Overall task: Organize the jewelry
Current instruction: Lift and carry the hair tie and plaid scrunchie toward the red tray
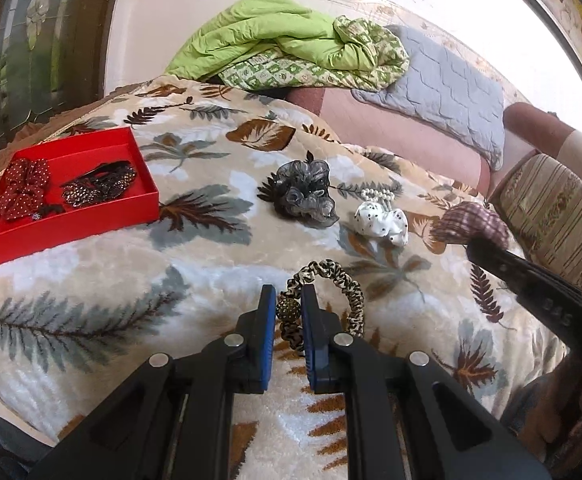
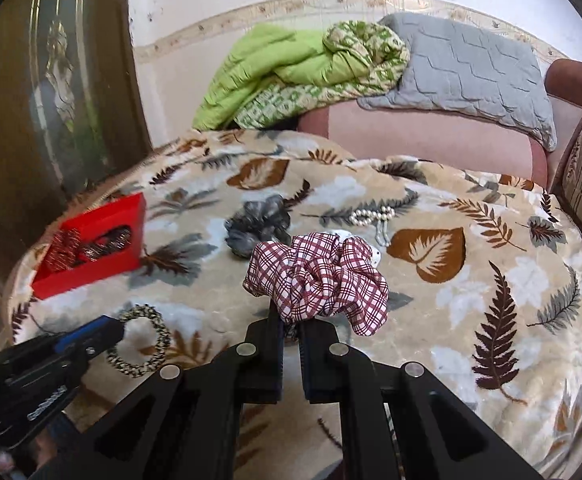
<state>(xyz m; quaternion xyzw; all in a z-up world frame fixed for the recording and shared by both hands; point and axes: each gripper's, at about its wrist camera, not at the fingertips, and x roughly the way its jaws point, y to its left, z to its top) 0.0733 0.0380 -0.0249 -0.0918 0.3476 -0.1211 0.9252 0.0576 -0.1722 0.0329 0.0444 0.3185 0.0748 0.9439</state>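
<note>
At ten o'clock, the red tray [image 1: 71, 216] holds sorted hair pieces on the leaf-print blanket [image 1: 195, 248]. My left gripper [image 1: 287, 300] clamps the leopard-print scrunchie [image 1: 333, 292] at six o'clock; my right gripper [image 2: 289, 316], at three o'clock, pinches the plaid scrunchie [image 2: 319, 276].

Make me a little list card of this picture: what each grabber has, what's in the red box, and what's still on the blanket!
left gripper: shut on leopard-print scrunchie
right gripper: shut on plaid scrunchie
red box: red polka-dot scrunchie, dark beaded hair clip
loose on leaf-print blanket: grey organza scrunchie, white dotted scrunchie, pearl strand
behind: green quilt, grey pillow
</note>
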